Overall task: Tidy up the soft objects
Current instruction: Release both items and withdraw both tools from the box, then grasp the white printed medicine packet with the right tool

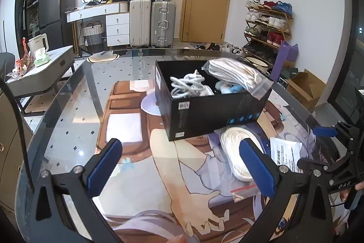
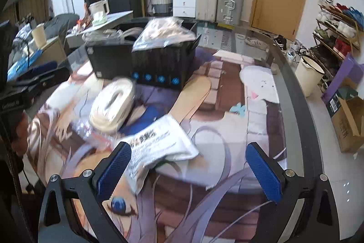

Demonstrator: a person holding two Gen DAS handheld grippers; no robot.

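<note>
well, both grippers are wide apart and holding nothing. the left gripper (image 1: 179, 170) hangs over the printed mat on the glass table (image 1: 68, 106), and the right gripper (image 2: 188, 165) hovers above the near end of a flat white packet (image 2: 159, 143) with black print on it.

the black box (image 1: 204, 113) sits in the middle of the table, already part filled: a tangle of white cords (image 1: 188, 83) in the bottom, and a bagged bundle of white rope (image 1: 234, 74) leaning over its far corner, the clear bag's flap hanging past the rim. still out on the mat, just beside the box, lies a coil of white cord (image 1: 236, 152) in a clear zip bag, and next to it the flat white packet.

from here i'd judge both leftovers light and floppy. the coil looks the firmer of the two; pinching across one side of the loop, through the plastic, should give the pads something to bite, whereas grabbing loose bag film alone would likely slip or let the coil swing. the packet looks thin and limp, so it would droop from any hold; taking it by the near edge, where it lifts slightly off the mat, seems the easiest place to get a finger under. the right wrist view is blurred, so finer detail is hard to tell.
</note>
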